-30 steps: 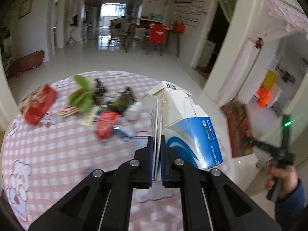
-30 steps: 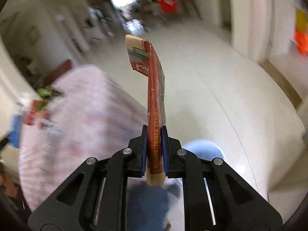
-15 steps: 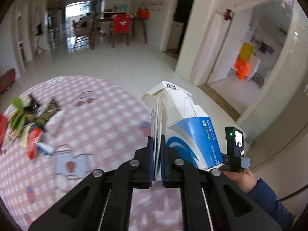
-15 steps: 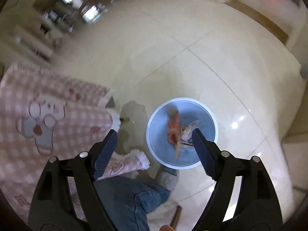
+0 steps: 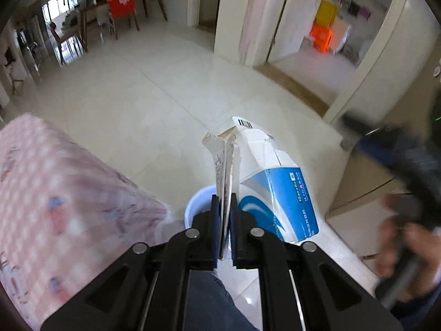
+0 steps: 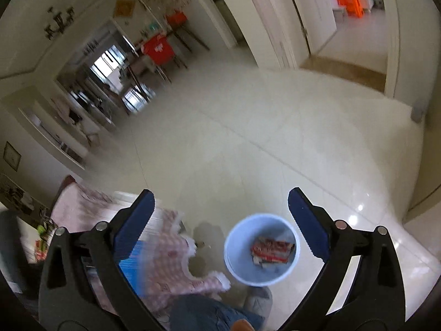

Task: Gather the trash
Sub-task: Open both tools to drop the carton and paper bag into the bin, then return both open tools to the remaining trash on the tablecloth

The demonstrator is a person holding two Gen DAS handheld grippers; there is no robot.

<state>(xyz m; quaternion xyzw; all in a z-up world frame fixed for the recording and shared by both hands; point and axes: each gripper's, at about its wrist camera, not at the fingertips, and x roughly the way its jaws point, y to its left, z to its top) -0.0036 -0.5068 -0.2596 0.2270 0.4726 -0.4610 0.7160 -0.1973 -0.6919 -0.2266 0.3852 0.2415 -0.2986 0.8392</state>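
My left gripper [image 5: 225, 215] is shut on the torn flap of a crushed white and blue carton [image 5: 271, 184], held above the rim of a pale blue bin [image 5: 193, 207] on the floor. My right gripper [image 6: 220, 220] has its jaws opening wide with nothing between them. Below it stands the pale blue bin [image 6: 234, 259], and a red snack wrapper [image 6: 271, 249] lies inside. The blue carton [image 6: 132, 259] shows blurred at the lower left of the right wrist view. The right hand with its gripper [image 5: 408, 220] is a blur at the right of the left wrist view.
A round table with a pink checked cloth [image 5: 60, 209] stands left of the bin; its fringed edge [image 6: 176, 259] hangs close to the bin. More trash [image 6: 44, 234] lies on the far table side. My denim-clad leg [image 5: 209, 303] and a slipper [image 6: 259, 300] are beside the bin. Pale tiled floor stretches beyond.
My right gripper opened and dropped the red wrapper into the bin, then tilted up. My left gripper carried the carton off the table and down toward the bin.
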